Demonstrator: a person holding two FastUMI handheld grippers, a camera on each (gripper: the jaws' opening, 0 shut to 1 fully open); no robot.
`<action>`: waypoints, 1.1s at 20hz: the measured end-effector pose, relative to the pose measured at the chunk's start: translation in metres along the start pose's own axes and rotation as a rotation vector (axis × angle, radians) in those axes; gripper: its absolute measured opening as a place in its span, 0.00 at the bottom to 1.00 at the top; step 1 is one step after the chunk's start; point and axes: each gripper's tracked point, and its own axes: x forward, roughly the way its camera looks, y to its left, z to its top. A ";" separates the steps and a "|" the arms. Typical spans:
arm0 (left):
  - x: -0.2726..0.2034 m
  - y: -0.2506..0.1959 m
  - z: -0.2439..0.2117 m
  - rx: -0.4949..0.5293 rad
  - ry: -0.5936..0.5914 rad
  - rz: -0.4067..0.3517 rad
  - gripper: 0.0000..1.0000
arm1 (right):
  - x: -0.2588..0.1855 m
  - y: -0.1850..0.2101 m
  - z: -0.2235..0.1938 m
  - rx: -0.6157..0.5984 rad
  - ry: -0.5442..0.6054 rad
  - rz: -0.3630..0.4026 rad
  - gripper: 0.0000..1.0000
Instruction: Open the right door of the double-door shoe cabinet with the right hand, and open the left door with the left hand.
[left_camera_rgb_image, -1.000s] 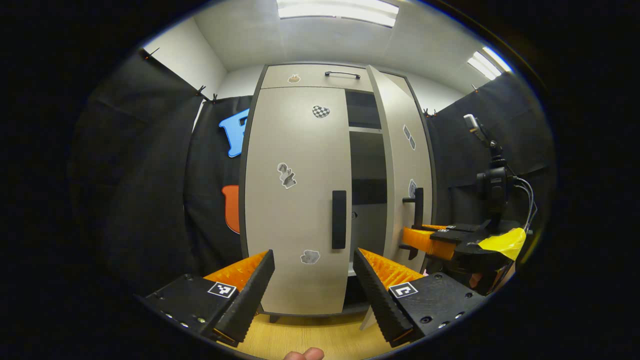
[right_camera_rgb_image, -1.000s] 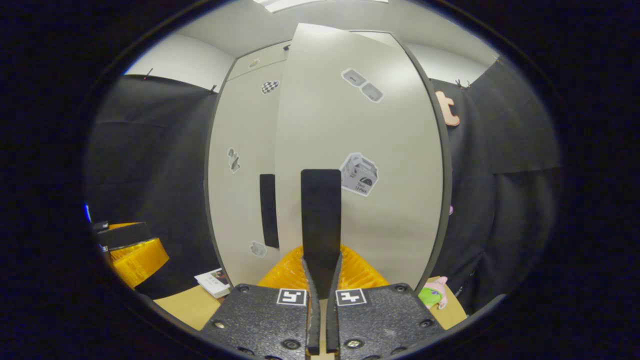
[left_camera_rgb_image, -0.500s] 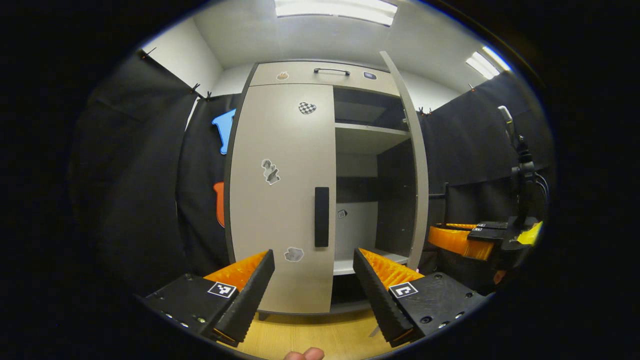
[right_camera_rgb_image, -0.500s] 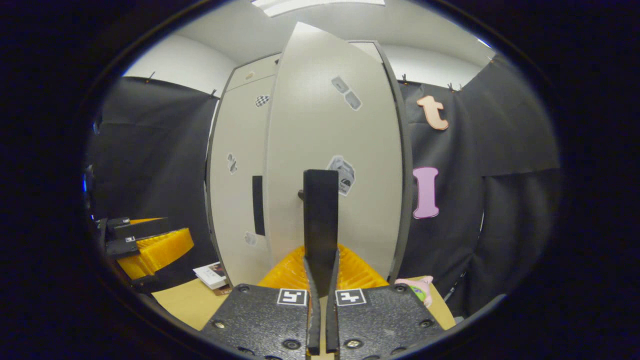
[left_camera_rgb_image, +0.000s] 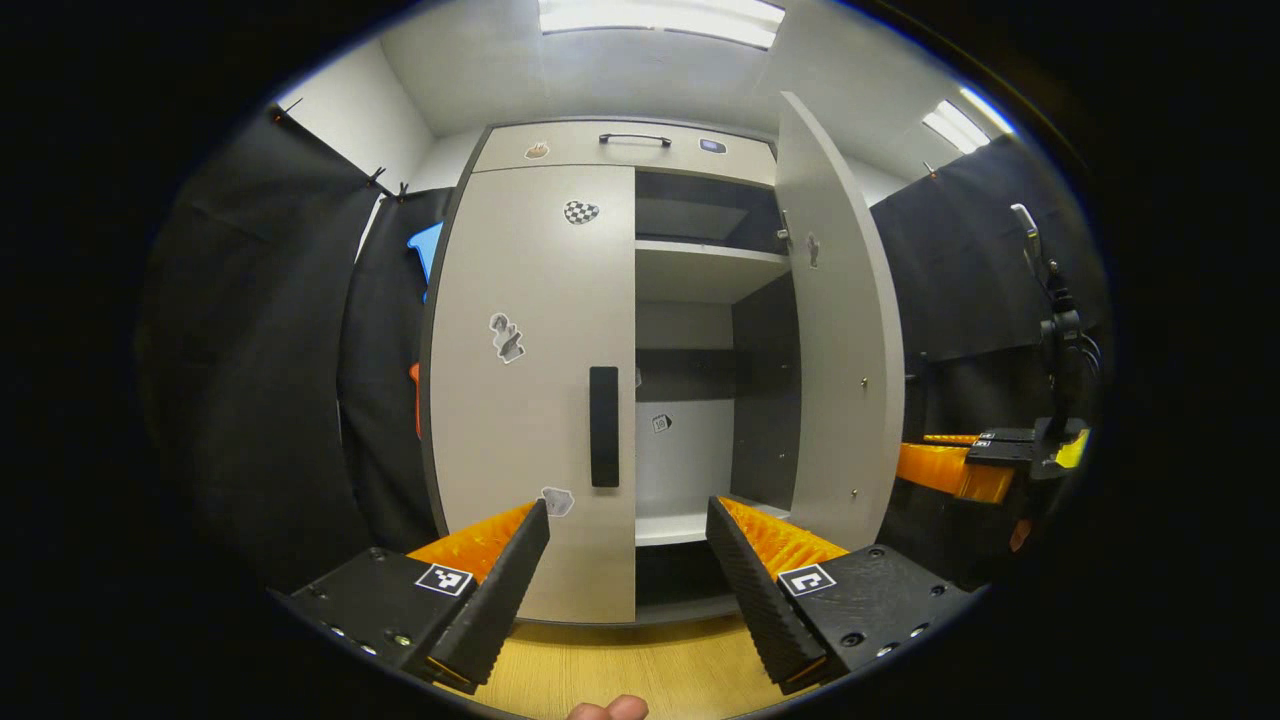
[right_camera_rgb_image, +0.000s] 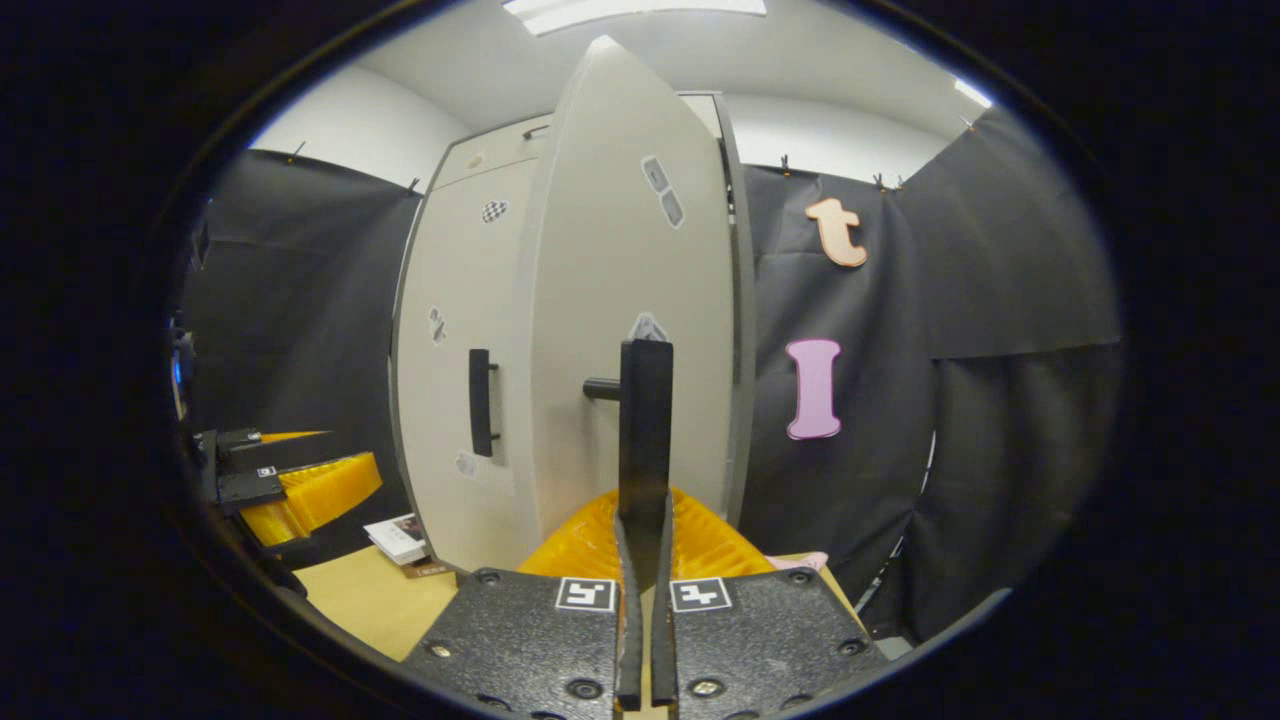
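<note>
Right tool (right_camera_rgb_image: 640, 560) sits at the bottom centre of the right gripper view, its fingers pressed together on the right door's handle (right_camera_rgb_image: 645, 440), a dark vertical bar that rises between them. That right door (right_camera_rgb_image: 625, 330) stands swung well out from the shoe cabinet (left_camera_rgb_image: 620, 145), edge-on in the middle of the frame; in the left gripper view it fills the right of centre, with shelves bared behind it. Left tool (left_camera_rgb_image: 628, 560) hangs spread at the bottom of its view, touching nothing, short of the left door (left_camera_rgb_image: 530, 380), which lies shut at centre left. Its handle (left_camera_rgb_image: 603, 426) is a dark upright bar near the door's inner edge.

Both doors look like stiff, flat panels on hinges, probably light and free-swinging. Likely the best hold is across the bar's middle, pulling in an arc around the hinge side; a smooth bar may slip if pinched near its end.
</note>
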 end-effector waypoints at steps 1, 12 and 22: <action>0.000 -0.002 -0.002 -0.001 0.002 -0.003 0.95 | -0.001 -0.003 0.000 0.002 0.001 -0.011 0.07; 0.004 -0.013 -0.008 -0.015 0.009 -0.010 0.95 | -0.002 -0.030 0.000 0.036 -0.032 -0.148 0.04; -0.001 0.003 -0.017 -0.013 0.027 0.020 0.95 | -0.024 -0.027 0.000 0.020 -0.042 -0.178 0.04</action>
